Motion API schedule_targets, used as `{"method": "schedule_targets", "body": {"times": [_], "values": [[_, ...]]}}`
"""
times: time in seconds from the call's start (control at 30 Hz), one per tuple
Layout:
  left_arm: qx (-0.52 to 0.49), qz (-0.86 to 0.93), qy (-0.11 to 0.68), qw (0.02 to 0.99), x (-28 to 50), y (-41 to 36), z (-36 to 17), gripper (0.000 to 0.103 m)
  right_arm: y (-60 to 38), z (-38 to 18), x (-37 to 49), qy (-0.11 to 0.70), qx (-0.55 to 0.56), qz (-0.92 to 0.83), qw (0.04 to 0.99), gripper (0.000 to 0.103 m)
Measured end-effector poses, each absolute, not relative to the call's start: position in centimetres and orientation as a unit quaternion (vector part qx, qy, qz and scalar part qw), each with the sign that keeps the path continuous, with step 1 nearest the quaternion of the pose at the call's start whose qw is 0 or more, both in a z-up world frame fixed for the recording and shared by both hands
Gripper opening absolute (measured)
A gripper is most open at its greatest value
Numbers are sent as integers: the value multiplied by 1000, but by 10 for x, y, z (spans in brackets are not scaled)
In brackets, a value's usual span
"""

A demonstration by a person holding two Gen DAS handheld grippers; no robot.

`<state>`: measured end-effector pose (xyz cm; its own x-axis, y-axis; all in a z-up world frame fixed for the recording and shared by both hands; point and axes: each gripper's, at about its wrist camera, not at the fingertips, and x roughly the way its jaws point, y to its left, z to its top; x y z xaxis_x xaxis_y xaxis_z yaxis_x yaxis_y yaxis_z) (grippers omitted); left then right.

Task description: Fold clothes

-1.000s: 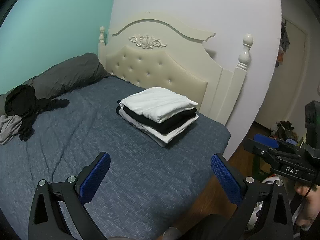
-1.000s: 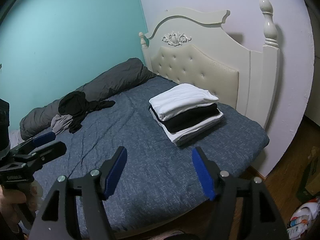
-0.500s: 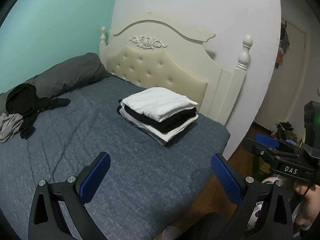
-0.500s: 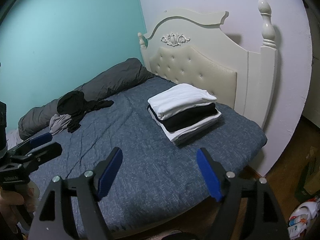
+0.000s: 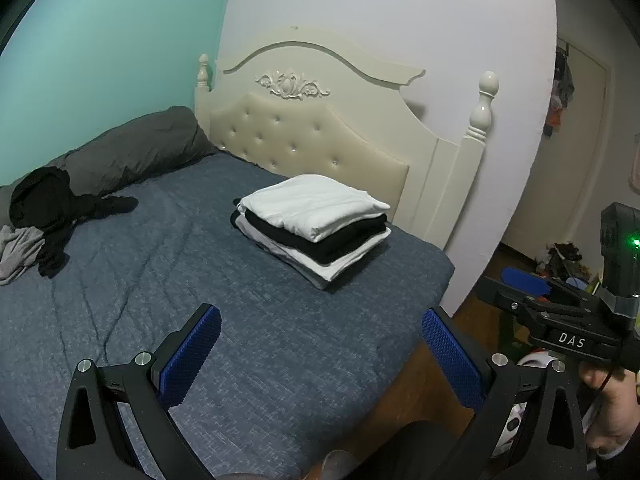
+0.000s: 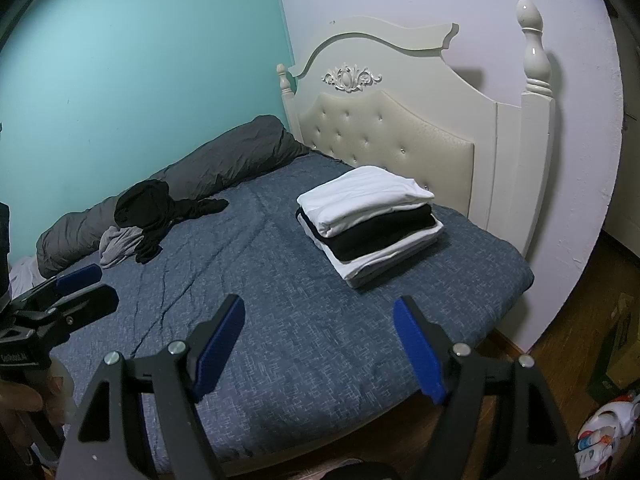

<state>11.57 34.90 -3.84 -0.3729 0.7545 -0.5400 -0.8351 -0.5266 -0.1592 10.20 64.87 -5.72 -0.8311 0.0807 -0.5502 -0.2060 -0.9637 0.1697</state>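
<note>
Since a second ago the right claw [image 6: 320,348] has spread its blue pads a little further apart, with nothing between them; the bed and the clothes on it lie as they did. The left claw [image 5: 320,356] stands wide as well, empty, over the near part of the blue bedspread [image 5: 192,280].

Both claws are cut off at the bottom edge, so only fingers and pads show. The hand on the right claw is half out of frame at the right edge of the left wrist view, and the hand on the left claw is dim and cropped at the left edge of the right wrist view.

Only the left wrist view shows a doorway [image 5: 576,152] with things hanging beside it, too small to make out. Only the right wrist view shows a cardboard box [image 6: 618,356] on the wooden floor.

The folded stack [image 5: 314,226] sits on the bed close to the cream headboard [image 5: 320,148], white on top, black under it, white below. Its long axis runs slantwise, from the headboard side toward the near right corner of the bed. Well apart, by the grey rolled duvet [image 5: 132,156], lies an unfolded heap: a black garment [image 5: 48,204] partly covering a grey one [image 5: 16,252].
</note>
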Motion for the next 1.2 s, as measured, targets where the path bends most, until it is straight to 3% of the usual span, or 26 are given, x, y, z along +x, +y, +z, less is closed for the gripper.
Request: {"method": "schedule_targets", "body": {"times": [0.17,0.53,1.2], "values": [[-283,826,71,482,118,347,-38,103,647,-57,105,111,-278,951,82,80],[-279,831,76,476,121,345,-36,103,646,-55,111,113,-271,951,94,98],[-283,828,77,478,122,344,-37,102,642,-56,113,110,-278,950,95,99]]}}
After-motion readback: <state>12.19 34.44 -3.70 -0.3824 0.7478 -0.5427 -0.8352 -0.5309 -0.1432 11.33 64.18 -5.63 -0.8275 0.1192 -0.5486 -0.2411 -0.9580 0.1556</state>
